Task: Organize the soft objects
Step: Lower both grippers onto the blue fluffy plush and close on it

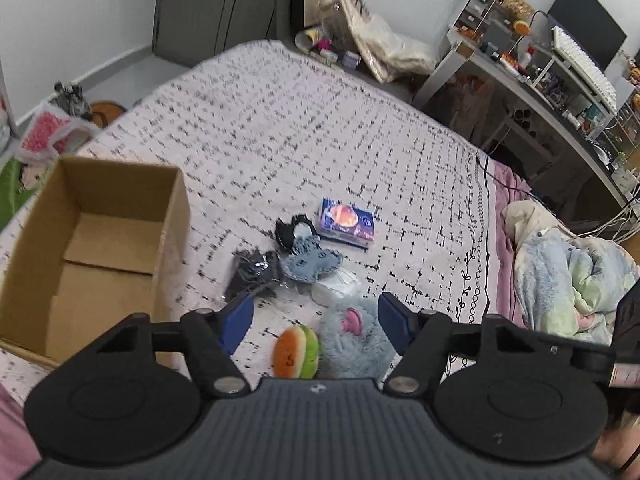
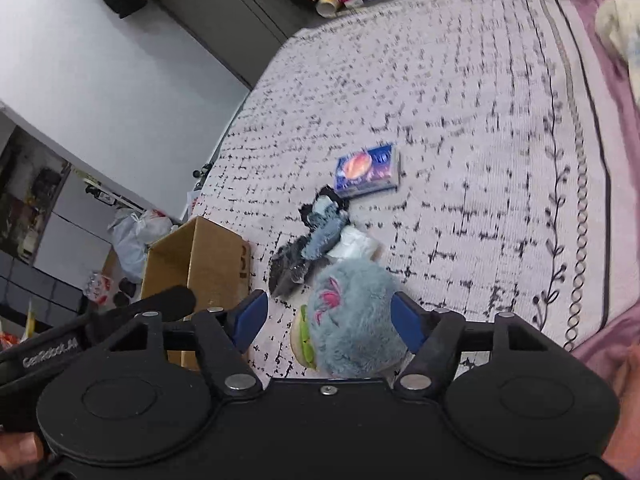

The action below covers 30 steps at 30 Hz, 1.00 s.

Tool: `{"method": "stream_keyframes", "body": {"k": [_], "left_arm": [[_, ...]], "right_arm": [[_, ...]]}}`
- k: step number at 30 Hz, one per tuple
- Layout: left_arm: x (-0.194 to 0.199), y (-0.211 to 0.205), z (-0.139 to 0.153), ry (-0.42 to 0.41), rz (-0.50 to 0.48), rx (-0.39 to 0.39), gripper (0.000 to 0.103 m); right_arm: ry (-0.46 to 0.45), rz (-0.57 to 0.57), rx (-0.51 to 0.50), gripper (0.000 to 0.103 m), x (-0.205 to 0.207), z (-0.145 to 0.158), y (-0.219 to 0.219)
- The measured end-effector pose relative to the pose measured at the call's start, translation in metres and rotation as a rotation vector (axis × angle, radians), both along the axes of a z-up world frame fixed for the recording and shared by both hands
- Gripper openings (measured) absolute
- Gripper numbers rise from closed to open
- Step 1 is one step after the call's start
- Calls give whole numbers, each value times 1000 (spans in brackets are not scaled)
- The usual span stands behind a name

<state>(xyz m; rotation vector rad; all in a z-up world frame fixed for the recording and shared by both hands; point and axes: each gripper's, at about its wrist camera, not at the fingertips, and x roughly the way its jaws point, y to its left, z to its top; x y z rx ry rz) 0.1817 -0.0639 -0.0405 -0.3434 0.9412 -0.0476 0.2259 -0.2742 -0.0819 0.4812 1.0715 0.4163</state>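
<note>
My right tongs (image 2: 326,326) hang spread around the fluffy blue toy (image 2: 354,316) near me on the bed (image 2: 460,92), nearer than my spread left tongs (image 1: 316,322); box (image 1: 100,236) lies left.

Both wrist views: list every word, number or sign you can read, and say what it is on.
"S": on the burger toy.
Pale lettering on the other hand-held gripper's handle: too blurred to read.
Blue packet: print too small to read.
Cardboard box: dark mark, unreadable.
</note>
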Motion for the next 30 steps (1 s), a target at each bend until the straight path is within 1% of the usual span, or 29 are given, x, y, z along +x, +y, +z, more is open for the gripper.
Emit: {"method": "stream_keyframes", "body": {"k": [3, 5, 7, 11, 14, 16, 18, 19, 21, 25, 27, 30], "left_arm": [[13, -3, -11, 43, 4, -20, 62], [22, -5, -19, 71, 5, -33, 60], [29, -7, -26, 93, 4, -49, 57], [40, -11, -42, 132, 8, -89, 54], [45, -14, -55, 148, 8, -104, 46], [46, -15, -64, 151, 8, -115, 37], [47, -14, -73, 157, 11, -136, 33], [47, -14, -77, 163, 15, -140, 33], [45, -14, -83, 173, 21, -143, 32], [42, -15, -88, 174, 8, -148, 32], [41, -15, -89, 165, 6, -158, 32], [44, -17, -95, 184, -2, -154, 32]], "right_arm": [[48, -16, 37, 56, 7, -14, -4], [78, -22, 52, 50, 11, -23, -5], [95, -26, 54, 47, 15, -30, -6], [118, -34, 60, 46, 19, -38, -7], [136, -24, 59, 45, 22, -45, -5], [140, -13, 49, 45, 25, -50, -1], [142, 1, 20, 42, 28, -56, 3], [149, -2, 0, 38, 29, -60, 4], [156, -16, 2, 37, 32, -65, 2], [150, -14, 1, 36, 31, -64, 1], [137, -9, -12, 36, 28, -62, 4], [113, 0, -18, 32, 24, -60, 7]]}}
